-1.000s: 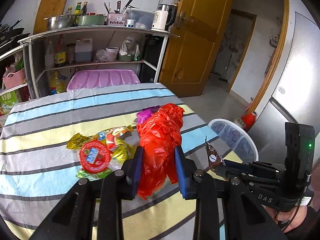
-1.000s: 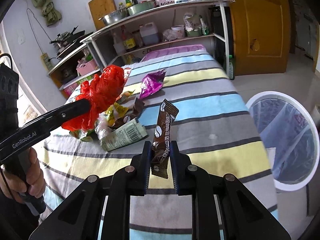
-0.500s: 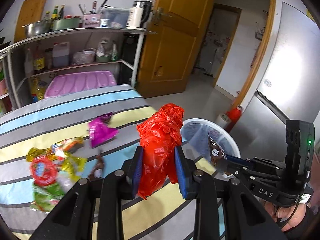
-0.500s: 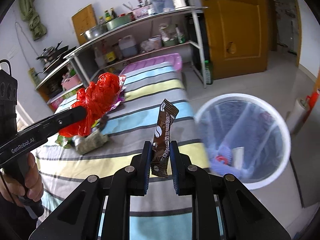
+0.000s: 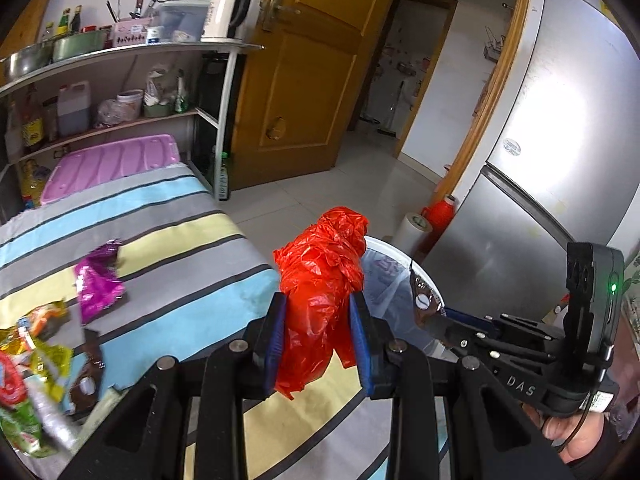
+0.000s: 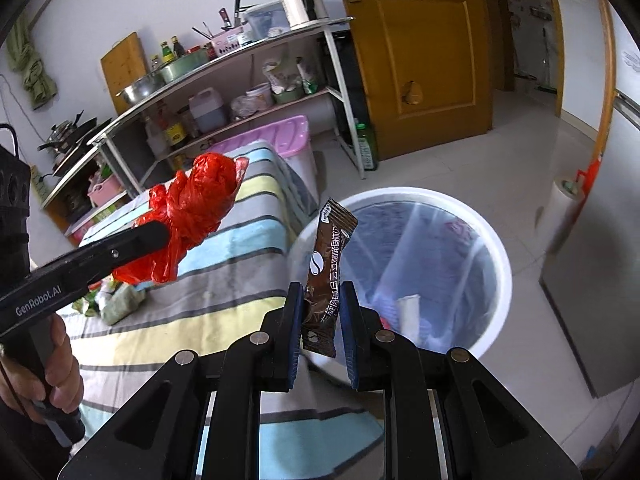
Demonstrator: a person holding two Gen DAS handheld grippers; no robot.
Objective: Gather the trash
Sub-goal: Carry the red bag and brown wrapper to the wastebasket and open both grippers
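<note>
A lived-in home kitchen. Curved metal shelving unit against the white wall, crowded with steel mixing bowls, sauce bottles, a knife holder and a white electric kettle. Tall silver refrigerator beside a yellow-brown wooden door, pale tiled floor, striped cloth-covered table.

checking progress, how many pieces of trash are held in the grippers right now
2: a red plastic bag in the left gripper, and a brown sachet in the right gripper near the white bin. More wrappers lie on the table.
</note>
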